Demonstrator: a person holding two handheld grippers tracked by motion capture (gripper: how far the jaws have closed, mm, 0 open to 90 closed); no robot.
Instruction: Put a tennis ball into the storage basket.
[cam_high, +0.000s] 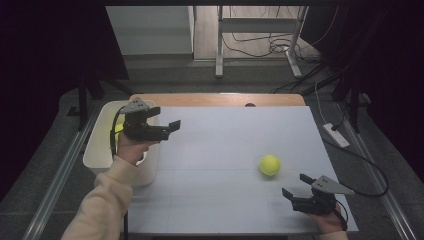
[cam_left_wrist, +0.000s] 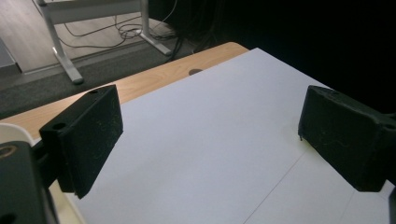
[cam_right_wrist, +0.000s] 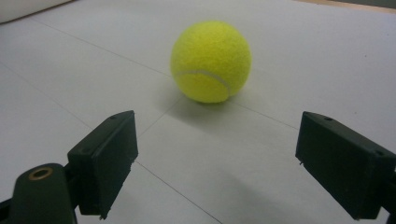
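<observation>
Yellow-green felt covers the round tennis ball, fuzzy all over, with one pale curved seam low on the side facing your right gripper. It sits alone on the pale grey desk, toward the right, a soft shadow beneath it, just ahead of that gripper, whose black fingers stand apart with nothing between them. Your left gripper hangs beside the white rectangular plastic bin at the desk's left edge, fingers spread wide and empty.

High cam overhead; right cam low, close; both see ball.
</observation>
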